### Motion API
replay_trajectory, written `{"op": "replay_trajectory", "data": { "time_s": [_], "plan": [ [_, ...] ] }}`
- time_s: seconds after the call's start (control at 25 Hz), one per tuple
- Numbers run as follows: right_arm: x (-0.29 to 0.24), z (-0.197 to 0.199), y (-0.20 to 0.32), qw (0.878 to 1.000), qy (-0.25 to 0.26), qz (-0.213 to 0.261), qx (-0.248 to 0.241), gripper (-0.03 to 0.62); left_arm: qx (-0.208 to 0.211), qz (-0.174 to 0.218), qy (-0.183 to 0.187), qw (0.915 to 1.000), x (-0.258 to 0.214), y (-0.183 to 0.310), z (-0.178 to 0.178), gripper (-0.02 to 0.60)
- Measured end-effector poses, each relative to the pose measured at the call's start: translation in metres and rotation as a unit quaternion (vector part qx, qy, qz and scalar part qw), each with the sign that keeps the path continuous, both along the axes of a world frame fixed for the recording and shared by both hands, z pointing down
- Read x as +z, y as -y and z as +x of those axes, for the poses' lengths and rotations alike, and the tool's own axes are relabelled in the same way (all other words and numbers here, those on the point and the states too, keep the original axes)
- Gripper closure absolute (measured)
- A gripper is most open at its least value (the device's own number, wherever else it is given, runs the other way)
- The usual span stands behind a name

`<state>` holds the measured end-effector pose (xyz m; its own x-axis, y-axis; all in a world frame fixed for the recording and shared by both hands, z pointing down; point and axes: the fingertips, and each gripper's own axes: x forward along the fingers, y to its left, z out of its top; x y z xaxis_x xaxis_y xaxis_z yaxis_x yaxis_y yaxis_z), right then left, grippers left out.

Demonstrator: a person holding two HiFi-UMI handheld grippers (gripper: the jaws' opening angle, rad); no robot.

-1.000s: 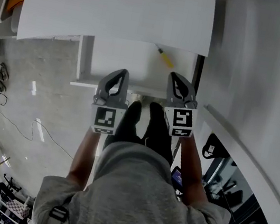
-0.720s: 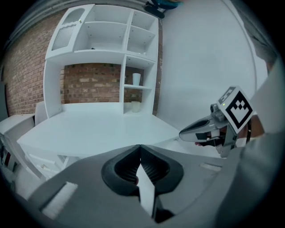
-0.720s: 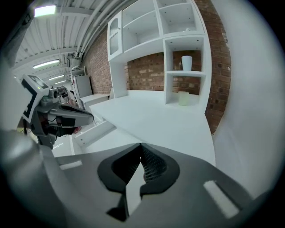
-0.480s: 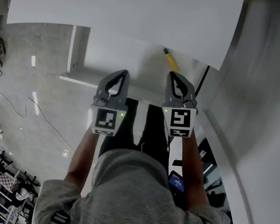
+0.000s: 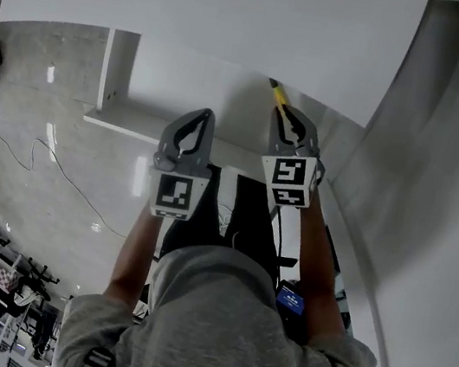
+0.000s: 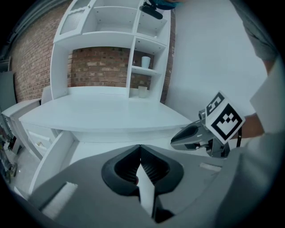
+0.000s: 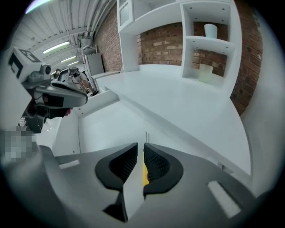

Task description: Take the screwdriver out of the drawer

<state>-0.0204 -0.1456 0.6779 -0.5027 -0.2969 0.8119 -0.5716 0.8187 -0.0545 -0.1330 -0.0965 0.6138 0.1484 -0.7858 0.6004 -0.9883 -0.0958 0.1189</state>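
Note:
The screwdriver (image 5: 278, 94), with a yellow handle and a thin metal shaft, lies at the back right of the open white drawer (image 5: 186, 83) under the desk. My right gripper (image 5: 287, 116) hangs right over its handle. Its jaws have just been opening and stand a narrow slit apart. In the right gripper view (image 7: 144, 144) the yellow handle (image 7: 145, 174) shows through that slit, with the shaft (image 7: 145, 136) beyond the tips; nothing is gripped. My left gripper (image 5: 199, 118) is over the drawer's front middle, shut and empty (image 6: 140, 147).
The white desk top (image 5: 218, 0) overhangs the drawer's back. A white wall (image 5: 442, 172) runs close on the right. Shelves with cups (image 6: 144, 62) rise behind the desk. The person's legs (image 5: 233, 214) stand just before the drawer front.
Both grippers have sunk toward the drawer. The right one has moved forward until its tips cover the screwdriver's yellow handle.

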Motion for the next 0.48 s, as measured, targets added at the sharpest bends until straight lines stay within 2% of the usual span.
{"op": "replay_trajectory", "data": {
  "time_s": [0.24, 0.48],
  "plan": [
    [0.033, -0.006, -0.003, 0.999, -0.034, -0.029, -0.018, 0.462, -0.012, -0.004, 0.001, 0.9999, 0.009, 0.0, 0.0, 0.569],
    [0.061, -0.004, 0.007, 0.997, -0.071, -0.038, -0.003, 0.439, -0.024, -0.008, -0.001, 0.9997, 0.013, -0.006, -0.003, 0.569]
  ]
}}
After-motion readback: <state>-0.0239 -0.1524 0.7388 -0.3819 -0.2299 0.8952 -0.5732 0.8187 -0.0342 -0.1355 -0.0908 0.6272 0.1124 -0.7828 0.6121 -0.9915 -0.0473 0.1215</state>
